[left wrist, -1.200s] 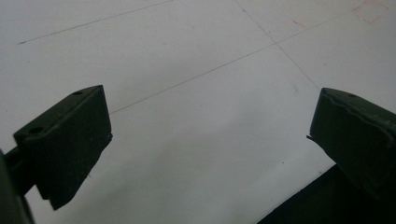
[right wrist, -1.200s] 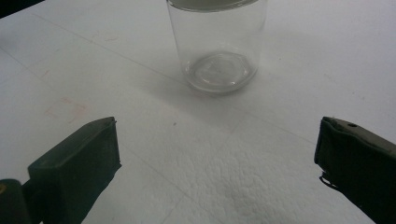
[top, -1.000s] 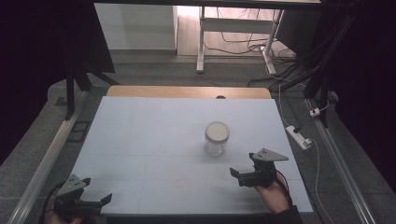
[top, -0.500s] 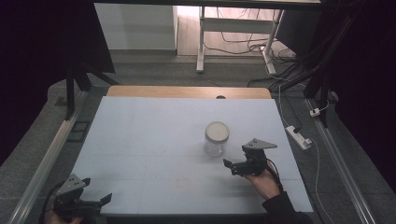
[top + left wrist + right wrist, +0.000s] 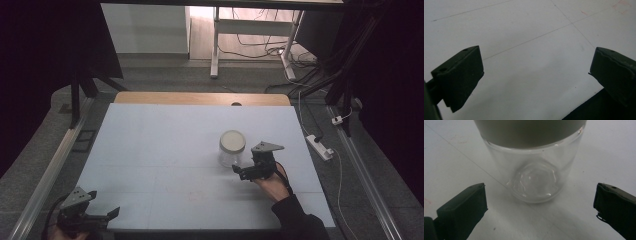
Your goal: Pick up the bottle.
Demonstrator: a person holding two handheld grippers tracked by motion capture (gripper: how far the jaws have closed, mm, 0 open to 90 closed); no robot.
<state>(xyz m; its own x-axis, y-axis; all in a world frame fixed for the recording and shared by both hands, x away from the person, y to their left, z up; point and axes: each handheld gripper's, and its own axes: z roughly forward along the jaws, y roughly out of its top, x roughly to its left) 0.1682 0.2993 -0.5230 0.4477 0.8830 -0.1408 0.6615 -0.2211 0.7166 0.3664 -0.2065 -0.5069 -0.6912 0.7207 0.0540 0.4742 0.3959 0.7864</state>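
A clear glass jar (image 5: 232, 148) with a beige lid (image 5: 232, 141) stands upright right of the table's middle. My right gripper (image 5: 241, 172) is just in front of it, held by a hand in a dark sleeve, jaws pointing toward the jar. In the right gripper view the jar (image 5: 534, 177) stands close ahead of the right gripper (image 5: 540, 207), which is open with the jar beyond its jaw tips and nothing gripped. My left gripper (image 5: 107, 216) rests at the table's front left corner. In its own view, the left gripper (image 5: 536, 75) is open over bare table.
The white table top (image 5: 165, 140) has a wooden strip (image 5: 200, 98) along its far edge. Metal rails (image 5: 50, 170) run along both sides. A power strip (image 5: 319, 146) lies on the floor at the right. White desk legs (image 5: 215, 45) stand behind.
My right gripper has moved forward and left, from the front right area up close to the jar. The left gripper has stayed in place.
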